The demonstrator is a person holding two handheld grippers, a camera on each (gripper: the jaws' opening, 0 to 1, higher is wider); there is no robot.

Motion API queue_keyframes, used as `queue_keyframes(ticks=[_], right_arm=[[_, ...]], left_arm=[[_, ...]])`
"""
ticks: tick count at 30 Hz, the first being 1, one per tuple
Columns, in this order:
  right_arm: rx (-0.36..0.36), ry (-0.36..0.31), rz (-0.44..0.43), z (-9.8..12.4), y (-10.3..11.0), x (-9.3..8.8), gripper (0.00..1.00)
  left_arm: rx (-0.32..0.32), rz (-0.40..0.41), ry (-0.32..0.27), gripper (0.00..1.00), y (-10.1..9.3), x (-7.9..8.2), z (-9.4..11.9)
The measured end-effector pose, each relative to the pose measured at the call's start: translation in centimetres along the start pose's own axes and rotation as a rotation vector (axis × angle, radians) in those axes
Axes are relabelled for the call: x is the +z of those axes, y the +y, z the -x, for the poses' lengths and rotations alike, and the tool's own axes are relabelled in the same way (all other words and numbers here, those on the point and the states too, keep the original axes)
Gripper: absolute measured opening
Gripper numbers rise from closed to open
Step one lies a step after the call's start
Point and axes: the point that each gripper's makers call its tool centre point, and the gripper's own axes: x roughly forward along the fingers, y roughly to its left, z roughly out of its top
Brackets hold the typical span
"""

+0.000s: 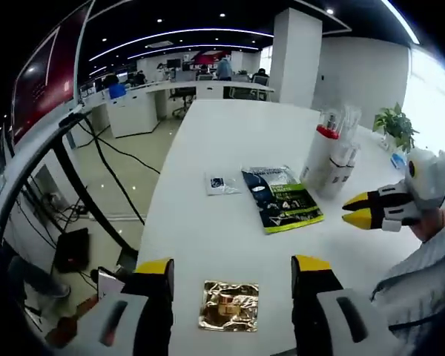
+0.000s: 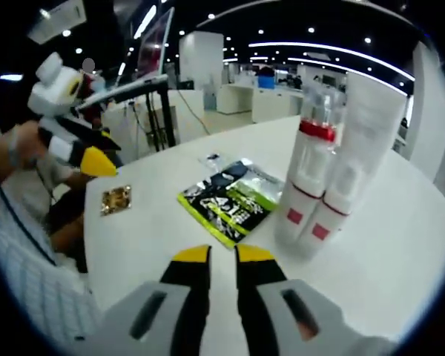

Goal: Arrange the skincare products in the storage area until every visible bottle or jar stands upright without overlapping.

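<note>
In the right gripper view the tall white bottles (image 2: 334, 170) are standing upright in a tight cluster on the white bench (image 2: 400, 245), toward 2 o'clock from the right claw (image 2: 222, 254). They are touching and overlapping in the picture, so their exact count is hard to tell; the one with the red band has a clear cap, and small red labels are showing low on two of them, with print too small to read. In the left gripper view the same bottles (image 1: 330, 152) are sitting at about 1 o'clock, their tops blurring into the bright window.

The black and green packet (image 1: 282, 197) is lying flat just beside them, its lettering unreadable, with a small clear sachet (image 1: 221, 184) near its 9 o'clock side. A gold foil sachet (image 1: 229, 305) is lying between the yellow-tipped jaws of the left claw (image 1: 233, 265), which are standing wide apart and touching nothing. The right claw's jaws are nearly together with a thin gap, holding nothing. A potted plant (image 1: 395, 126) is standing far back.
</note>
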Motion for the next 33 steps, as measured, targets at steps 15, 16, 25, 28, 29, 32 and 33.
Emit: queue_keyframes(ticks=[15,16,25,28,29,32,33], right_arm=[[0.008,0.017,0.018,0.0,0.2,-0.4,0.11],[0.008,0.016,0.018,0.0,0.2,-0.4,0.11],[-0.003,0.026,0.005,0.2,0.0,-0.7,0.11],[-0.007,0.018,0.000,0.2,-0.1,-0.5,0.11],[-0.009,0.018,0.002,0.3,-0.1,-0.5,0.11],[-0.006,0.022,0.008,0.2,0.1,-0.6,0.11],[-0.005,0.023,0.010,0.2,0.1,-0.6,0.11]], left_arm=[[0.040,0.042,0.101,0.73,0.5,-5.5,-1.2],[0.036,0.049,0.112,0.73,0.5,-5.7,-1.3],[0.045,0.057,0.181,0.69,0.7,-6.0,-1.9],[0.053,0.045,0.190,0.67,0.9,-6.0,-2.0],[0.059,0.038,0.198,0.66,0.9,-6.1,-2.0],[0.099,-0.063,0.240,0.62,1.5,-6.4,-1.8],[0.079,-0.020,0.230,0.61,0.9,-6.2,-2.0]])
